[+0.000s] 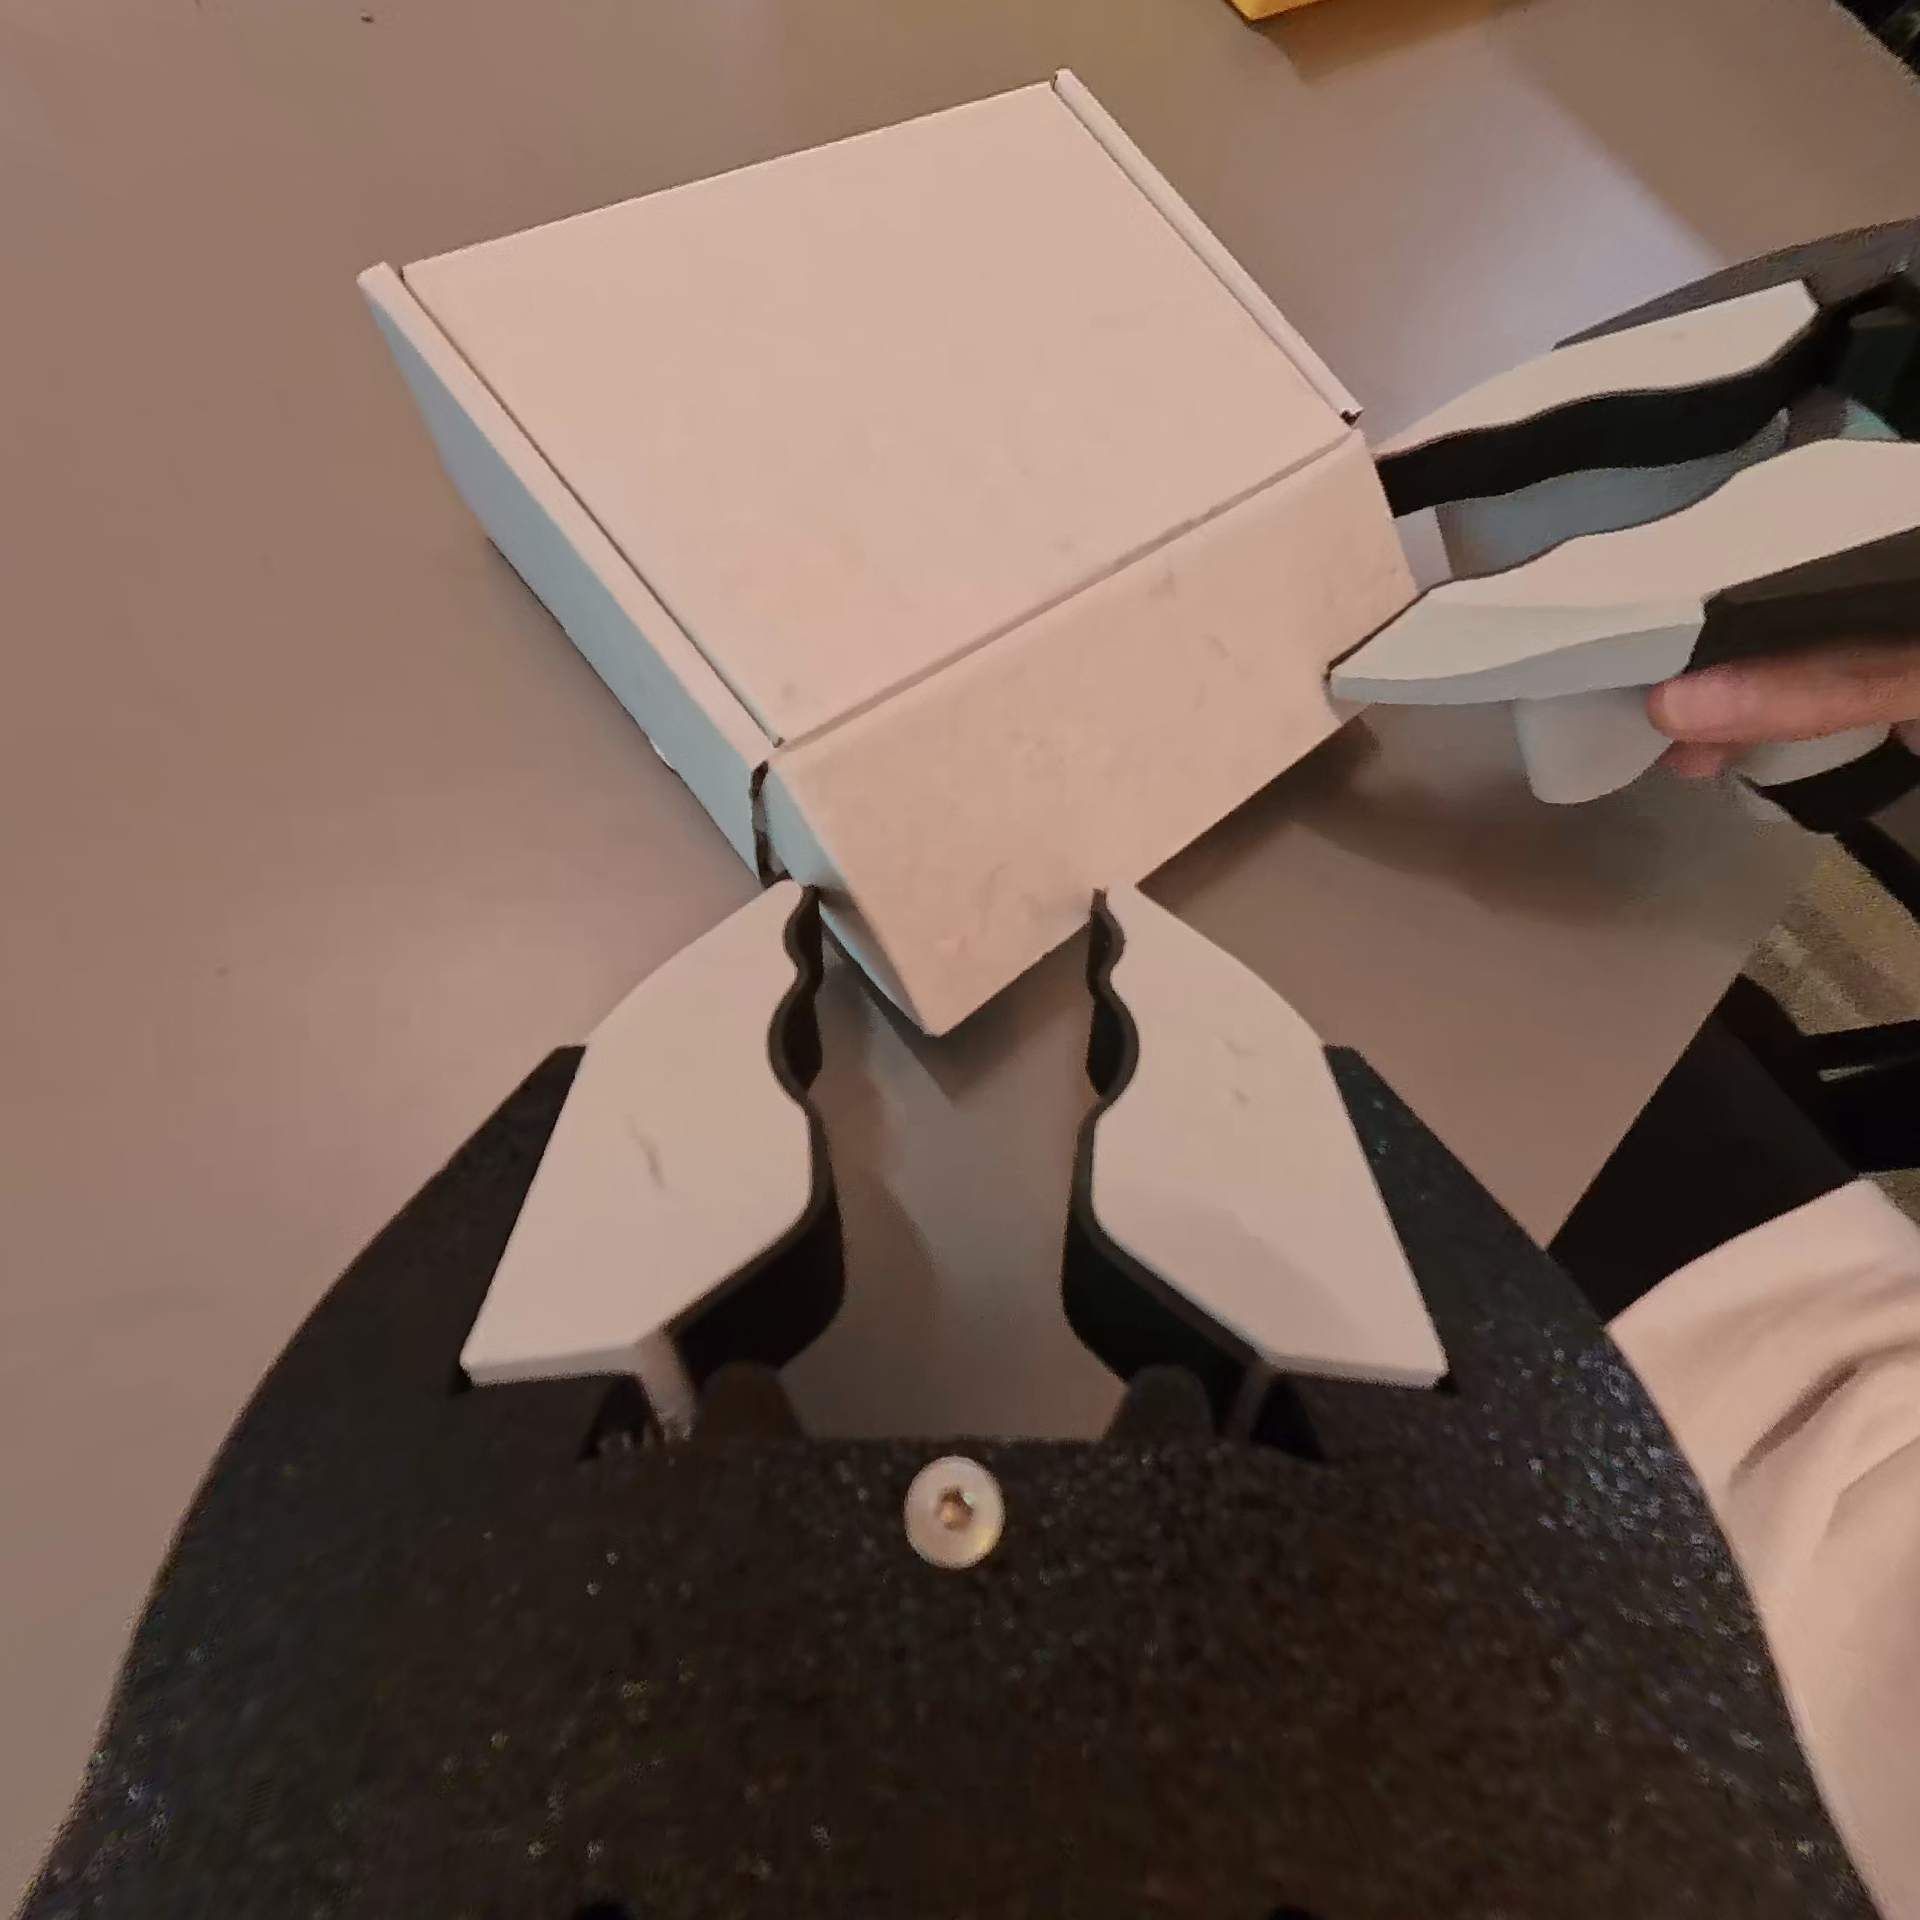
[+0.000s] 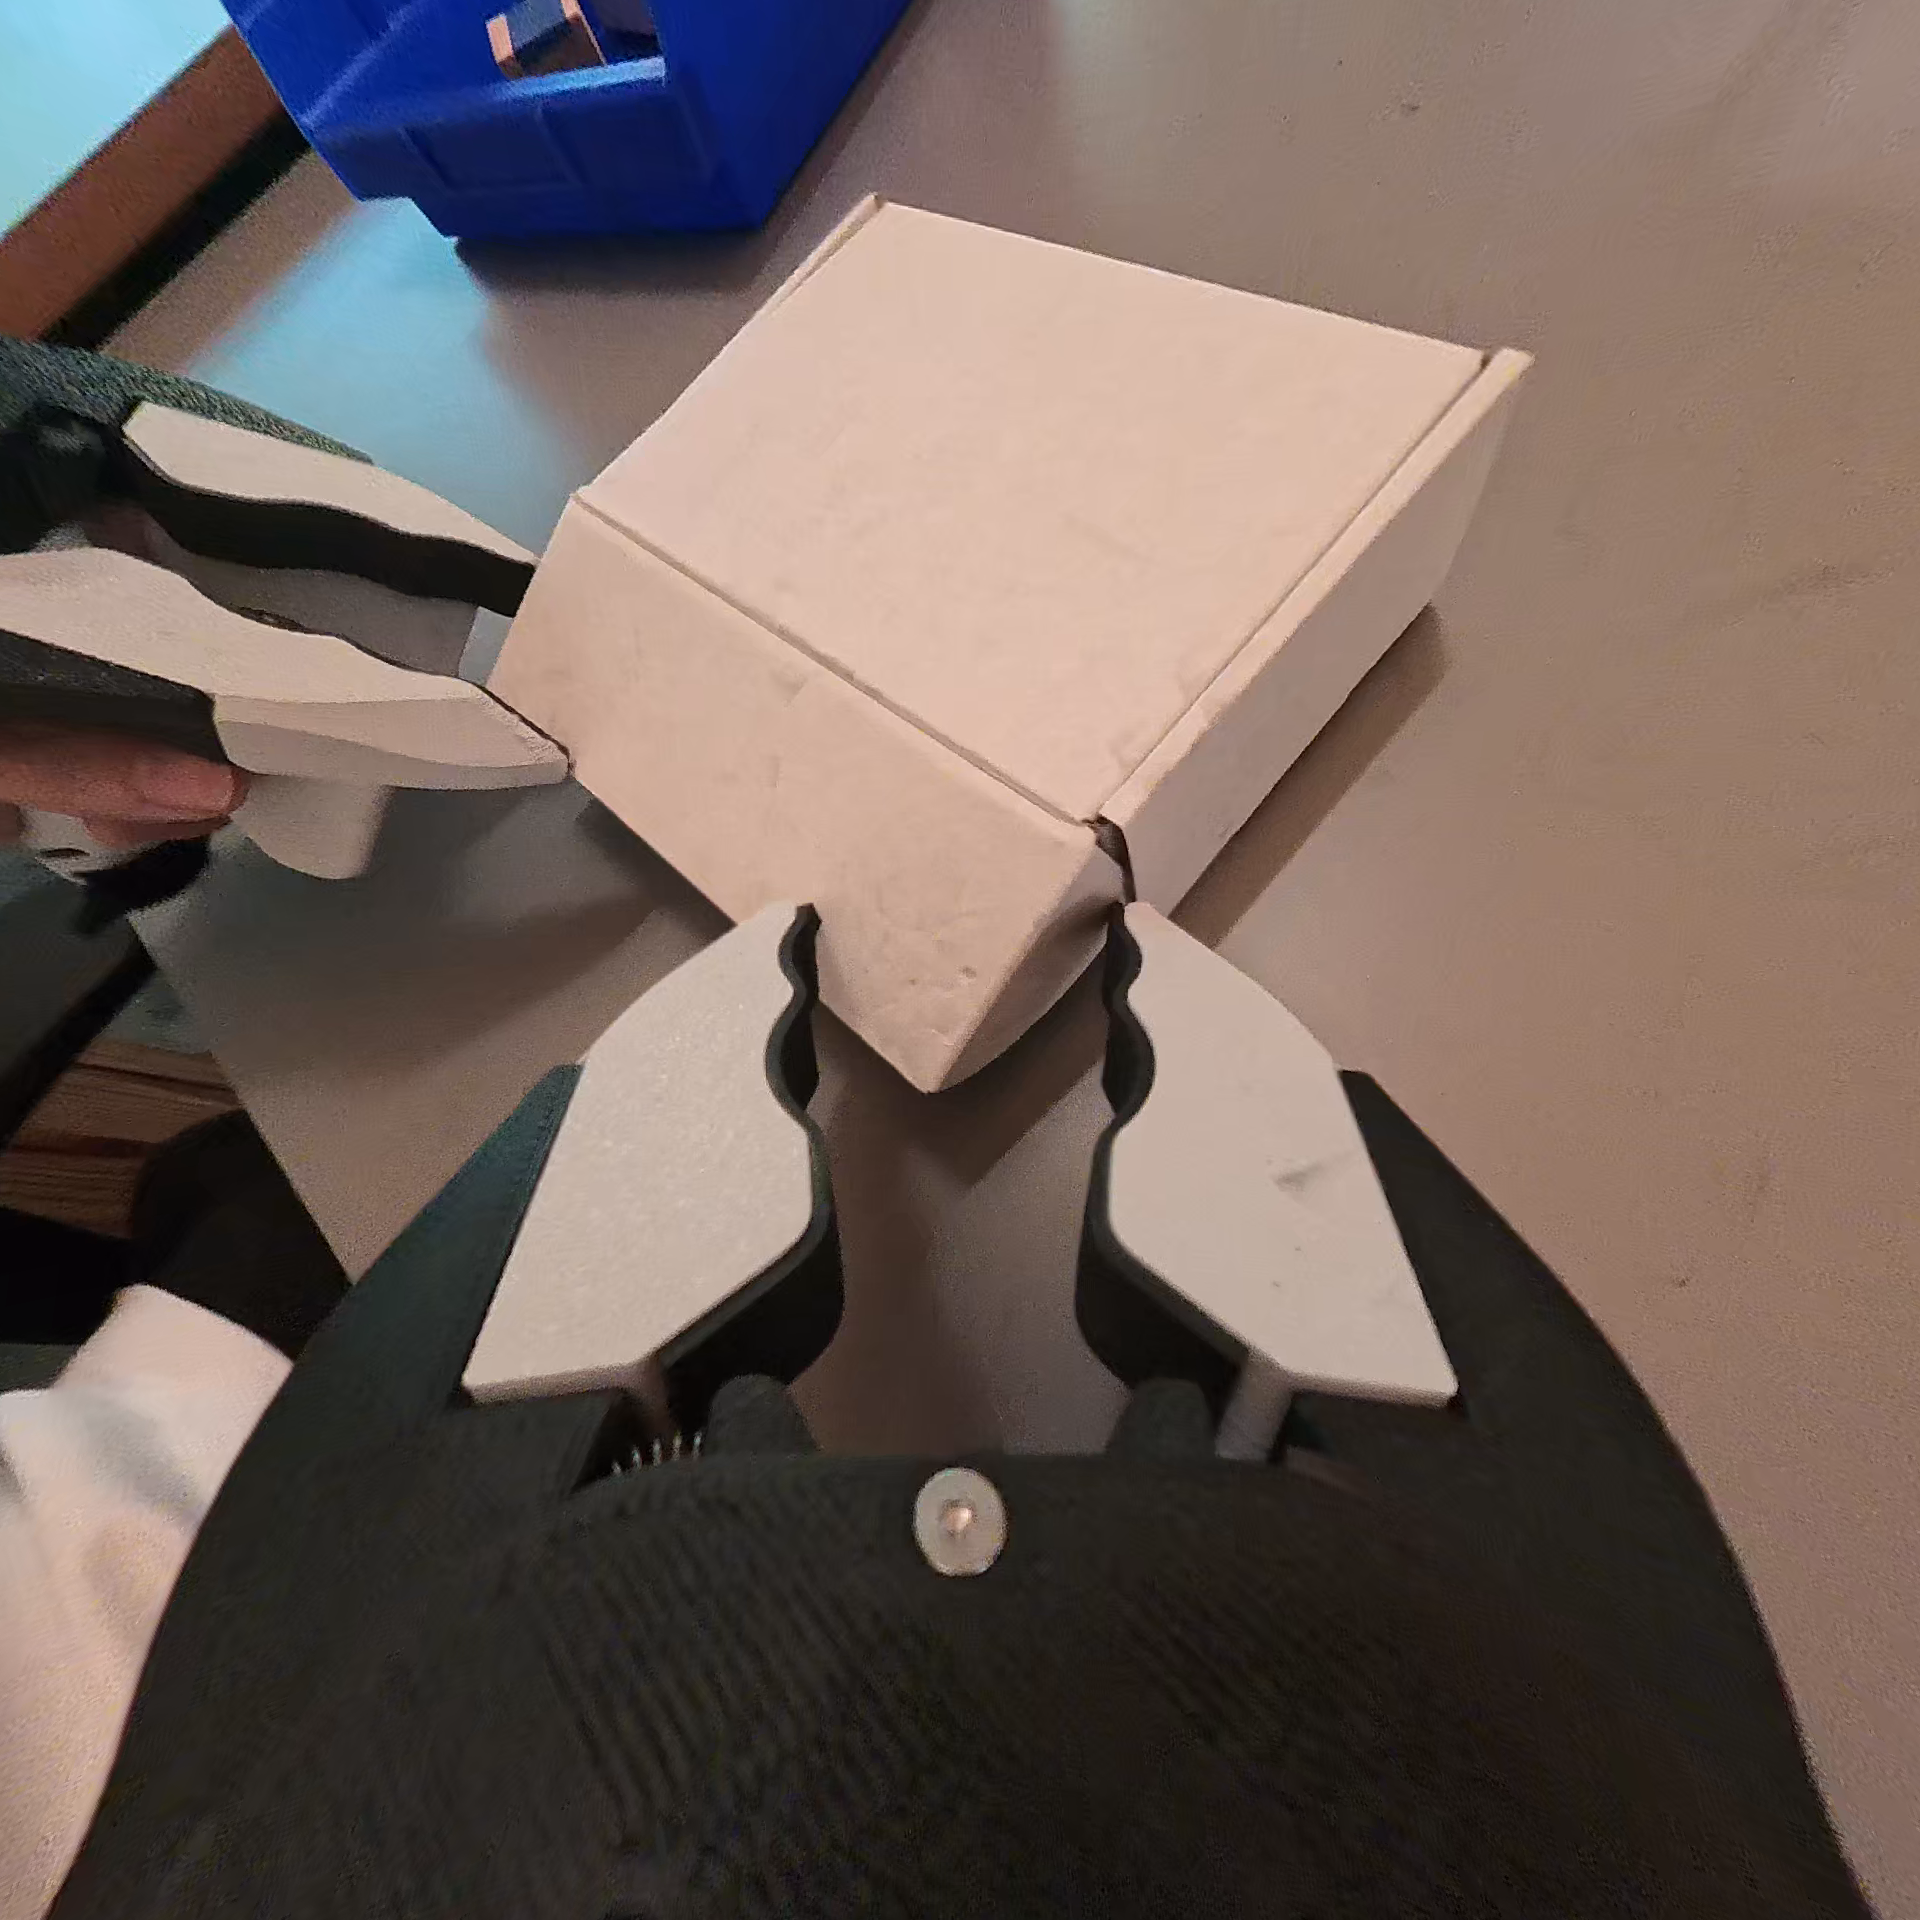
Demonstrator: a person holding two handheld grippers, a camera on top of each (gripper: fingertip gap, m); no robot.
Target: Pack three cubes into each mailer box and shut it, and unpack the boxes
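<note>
A white mailer box (image 1: 883, 416) lies on the brown table, lid down. Its front flap (image 1: 1091, 727) slants outward, untucked. My left gripper (image 1: 956, 914) is open, and one front corner of the flap sits between its fingers. My right gripper (image 2: 966, 925) is open in the same way around the other front corner of the flap (image 2: 779, 790). Each gripper also shows in the other view: the right gripper (image 1: 1361, 582) at the box's right side, the left gripper (image 2: 545, 665) at the left side of the box (image 2: 1039, 499). What the box holds is hidden.
A blue bin (image 2: 520, 135) stands behind the box near the table's far edge, with a small block (image 2: 514, 42) visible inside. A yellow object (image 1: 1262, 8) is at the top edge. The table edge (image 1: 1662, 1091) drops off at the near right. Light sleeves (image 1: 1787, 1455) show beside both grippers. My right gripper's tips are some 25 cm from the yellow object (image 1: 1262, 8).
</note>
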